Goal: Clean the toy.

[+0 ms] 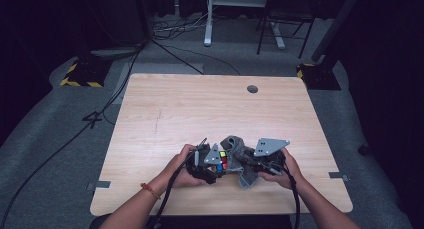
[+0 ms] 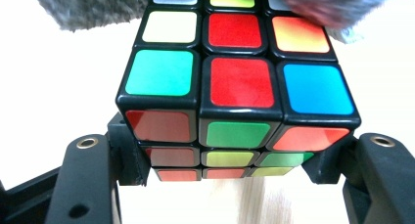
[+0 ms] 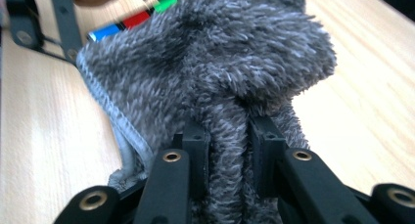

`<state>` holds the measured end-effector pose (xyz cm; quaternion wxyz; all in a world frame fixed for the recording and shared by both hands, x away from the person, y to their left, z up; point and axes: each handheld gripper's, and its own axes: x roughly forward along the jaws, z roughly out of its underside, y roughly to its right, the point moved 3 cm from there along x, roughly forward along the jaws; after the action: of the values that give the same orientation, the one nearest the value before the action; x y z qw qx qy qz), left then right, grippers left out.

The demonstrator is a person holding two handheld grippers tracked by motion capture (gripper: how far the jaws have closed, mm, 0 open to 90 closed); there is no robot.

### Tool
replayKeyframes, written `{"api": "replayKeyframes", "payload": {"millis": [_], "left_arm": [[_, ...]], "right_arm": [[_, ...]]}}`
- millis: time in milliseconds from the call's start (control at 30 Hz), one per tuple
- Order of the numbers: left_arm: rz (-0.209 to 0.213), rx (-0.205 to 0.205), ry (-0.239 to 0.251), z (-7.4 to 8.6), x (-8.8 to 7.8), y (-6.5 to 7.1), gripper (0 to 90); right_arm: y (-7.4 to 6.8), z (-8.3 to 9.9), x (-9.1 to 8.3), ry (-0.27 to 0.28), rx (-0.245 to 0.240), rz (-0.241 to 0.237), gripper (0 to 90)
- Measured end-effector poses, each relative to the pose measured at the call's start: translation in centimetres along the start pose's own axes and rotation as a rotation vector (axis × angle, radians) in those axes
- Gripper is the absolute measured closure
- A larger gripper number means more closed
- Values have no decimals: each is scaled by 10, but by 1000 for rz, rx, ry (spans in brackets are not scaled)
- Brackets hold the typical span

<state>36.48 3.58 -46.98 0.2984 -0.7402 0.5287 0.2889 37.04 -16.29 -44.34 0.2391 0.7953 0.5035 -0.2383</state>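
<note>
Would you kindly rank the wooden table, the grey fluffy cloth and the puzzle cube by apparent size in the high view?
1. wooden table
2. grey fluffy cloth
3. puzzle cube, partly hidden by the cloth and left tool, so its full size is unsure

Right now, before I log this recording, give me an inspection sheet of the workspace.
Surface: light wooden table, bare over its far half; round grommet hole near the far edge.
Job's things: puzzle cube with mixed colours; grey fluffy cloth draped against its far side.
Clutter: nothing seen on the table apart from these.
Grippers: left gripper shut on the cube's lower sides; right gripper shut on a fold of the cloth. Both sit at the near middle of the table.
Cables: one black cable trails from the left gripper; more cables run across the floor.
Surroundings: grey carpet, dark room, yellow-black striped stand bases, white desk legs behind.
</note>
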Motion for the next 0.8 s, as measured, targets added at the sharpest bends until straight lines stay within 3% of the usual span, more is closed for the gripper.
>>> {"api": "replayKeyframes", "payload": {"millis": [133, 267, 300, 433, 533, 700, 800], "left_arm": [[-18, 15, -29, -5, 7, 1, 339], [-35, 11, -78, -5, 12, 1, 339], [-44, 9, -78, -5, 14, 0, 339], [-13, 16, -50, -10, 15, 2, 339], [-7, 12, -33, -13, 16, 3, 339], [-2, -3, -11, -14, 16, 2, 339], [11, -2, -12, -12, 15, 3, 339]], "right_arm": [[-7, -11, -2, 20, -38, 14, 737], [-8, -14, -4, 31, -34, 6, 738], [-9, -16, -4, 39, -37, -3, 738], [-17, -21, 0, 62, -24, -69, 737], [-16, -25, 3, 82, -4, -84, 737], [-13, -26, 3, 89, -19, -29, 737], [-6, -22, 2, 88, -2, -12, 738]]}}
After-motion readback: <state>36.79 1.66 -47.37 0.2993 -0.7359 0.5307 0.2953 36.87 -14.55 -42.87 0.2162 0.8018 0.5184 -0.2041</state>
